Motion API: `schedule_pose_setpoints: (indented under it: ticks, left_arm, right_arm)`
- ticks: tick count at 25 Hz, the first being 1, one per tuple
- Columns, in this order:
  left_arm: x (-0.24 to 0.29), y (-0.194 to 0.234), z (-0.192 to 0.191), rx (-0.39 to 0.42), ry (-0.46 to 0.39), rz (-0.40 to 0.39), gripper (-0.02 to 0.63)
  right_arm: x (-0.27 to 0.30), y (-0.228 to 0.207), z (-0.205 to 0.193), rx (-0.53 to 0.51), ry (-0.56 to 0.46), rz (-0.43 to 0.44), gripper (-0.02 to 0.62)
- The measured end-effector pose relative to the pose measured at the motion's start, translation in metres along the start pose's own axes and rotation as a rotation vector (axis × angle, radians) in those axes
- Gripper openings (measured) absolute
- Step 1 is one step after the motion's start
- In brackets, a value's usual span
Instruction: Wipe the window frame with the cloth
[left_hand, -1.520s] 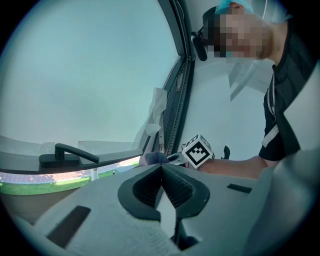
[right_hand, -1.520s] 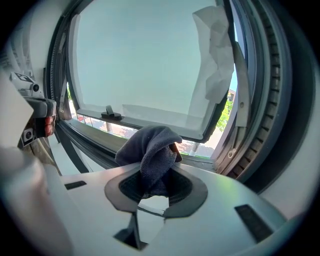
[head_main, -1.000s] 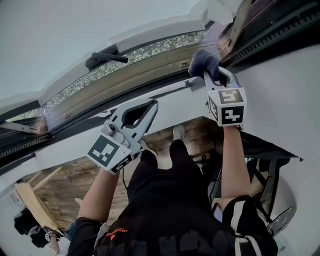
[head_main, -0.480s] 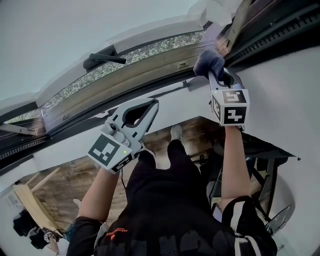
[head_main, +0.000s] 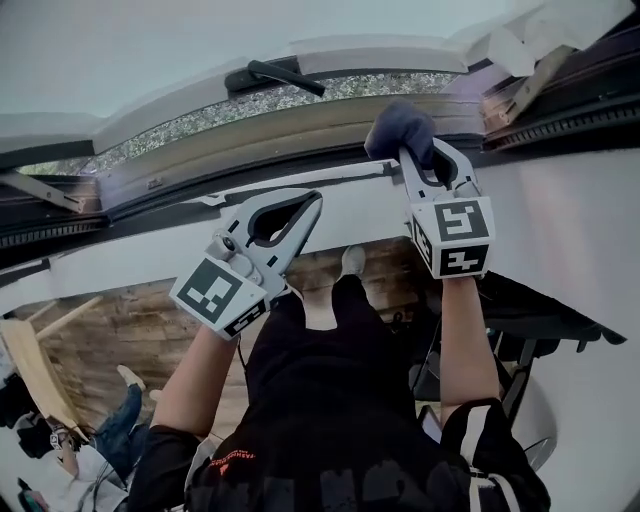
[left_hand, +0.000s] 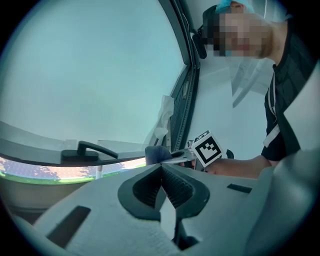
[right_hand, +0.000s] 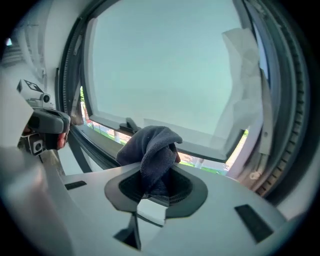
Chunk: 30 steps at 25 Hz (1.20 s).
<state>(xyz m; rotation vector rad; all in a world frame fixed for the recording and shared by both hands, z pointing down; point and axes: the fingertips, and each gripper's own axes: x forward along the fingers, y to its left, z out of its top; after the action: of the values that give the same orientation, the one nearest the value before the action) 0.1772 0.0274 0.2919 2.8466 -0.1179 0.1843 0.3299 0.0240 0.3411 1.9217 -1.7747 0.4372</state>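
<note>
1. The right tongs (right_hand: 156, 186) were clamped on a dark blue cloth (right_hand: 150, 147), which was bunched up and stuck out past the tips.
2. The left tongs (left_hand: 161, 169) were pressed together, with nothing caught between them.
3. In the head view, the cloth was held up at the wooden lower rail of the window frame (head_main: 250, 132). It was seen to the right of the black window handle (head_main: 275, 75).
4. The left tongs were held lower, apart from the frame. They were seen in front of the white sill (head_main: 130, 250), tips pointed up toward the frame.
5. A wooden floor (head_main: 110, 330) was seen well below, past the person's dark clothing.
</note>
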Motion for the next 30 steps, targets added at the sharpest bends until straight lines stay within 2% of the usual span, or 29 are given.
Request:
schedule_pose_setpoints:
  ticks: [9,14,17,23,30]
  left_arm:
    - [-0.146,0.06,-0.007,-0.048,-0.069,0.228,0.02]
    - [-0.233,0.088,-0.018,-0.08,-0.109,0.369,0.02]
    - [-0.278,0.099,-0.027,-0.097,-0.126,0.429,0.02]
    - [-0.337,0.117,-0.041,-0.129,-0.162,0.508,0.02]
    - [-0.375,0.131,-0.05,-0.154,-0.193,0.564,0.02]
  right_arm:
    - [0.039,0.209,0.068,-0.164,-0.076,0.305,0.08]
    - [0.055,0.317,0.085,-0.267,-0.088,0.454,0.08]
    - [0.062,0.371,0.09,-0.311,-0.092,0.514,0.08]
    - [0.079,0.447,0.098,-0.38,-0.095,0.592,0.08]
    - [0.097,0.498,0.101,-0.425,-0.092,0.643,0.08]
